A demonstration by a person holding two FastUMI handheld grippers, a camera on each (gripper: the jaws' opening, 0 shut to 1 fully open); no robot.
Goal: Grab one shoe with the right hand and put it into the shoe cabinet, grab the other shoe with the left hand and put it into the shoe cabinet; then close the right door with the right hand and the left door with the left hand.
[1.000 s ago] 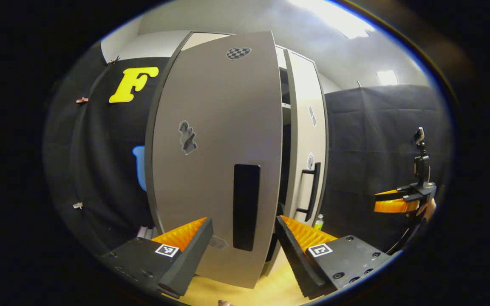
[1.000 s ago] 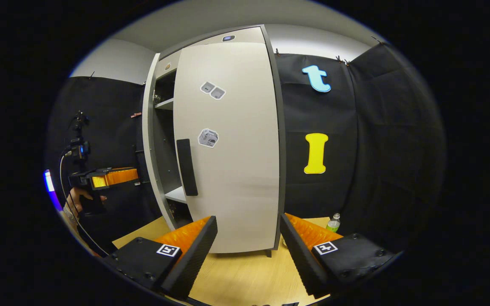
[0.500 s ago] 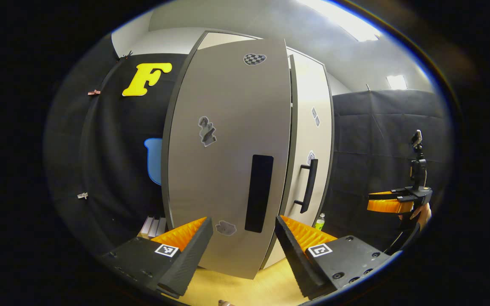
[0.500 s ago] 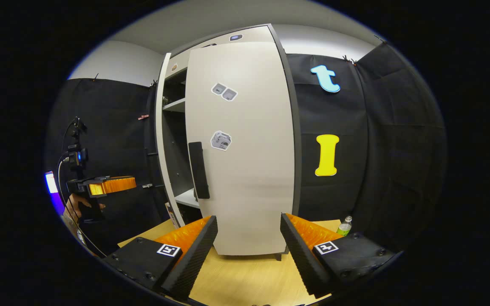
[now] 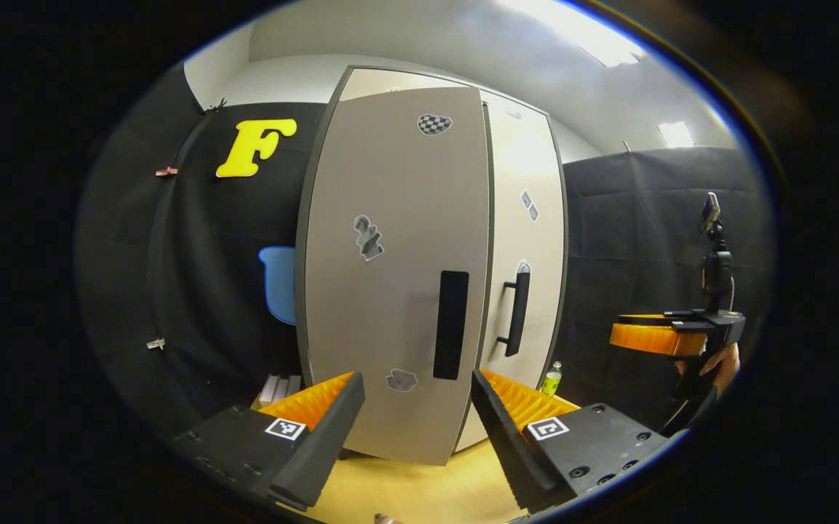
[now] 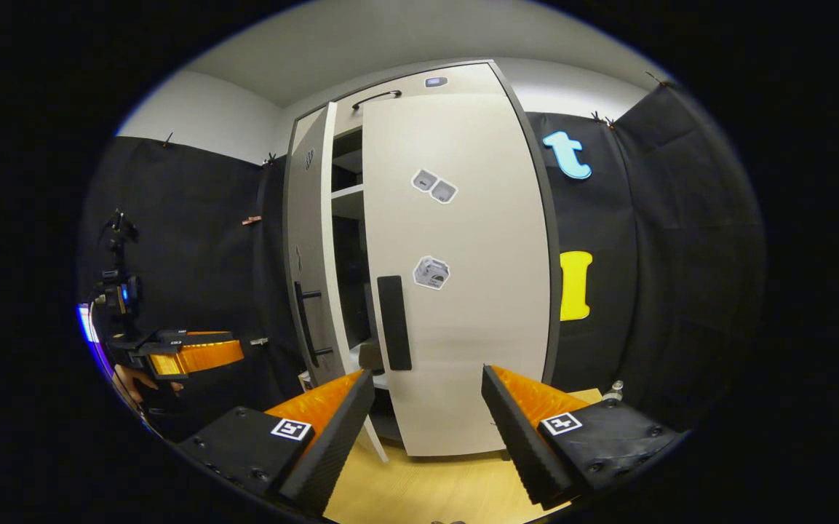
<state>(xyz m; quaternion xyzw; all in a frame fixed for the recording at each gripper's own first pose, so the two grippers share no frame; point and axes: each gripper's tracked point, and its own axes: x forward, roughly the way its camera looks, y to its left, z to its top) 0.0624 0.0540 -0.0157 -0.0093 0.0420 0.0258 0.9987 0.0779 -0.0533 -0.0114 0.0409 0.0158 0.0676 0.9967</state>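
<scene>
Shoe cabinet point(image 6: 455, 291) stands at far end of the wood floor point(image 6: 419, 487). Right door point(image 6: 463, 276) looks nearly shut; left door point(image 5: 390, 276) is ajar, a dark gap and shelves between them. Shoes presumably inside, can't confirm. Step in hand: door closing. Left gripper point(image 5: 417, 429) fingers apart, empty, facing its door. Right gripper point(image 6: 425, 429) also spread, empty. Next: push left door flush.

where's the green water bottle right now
In the left gripper view, the bottle stands on the floor at the cabinet's right front corner, just right of the right door, against the black cloth wall.
</scene>
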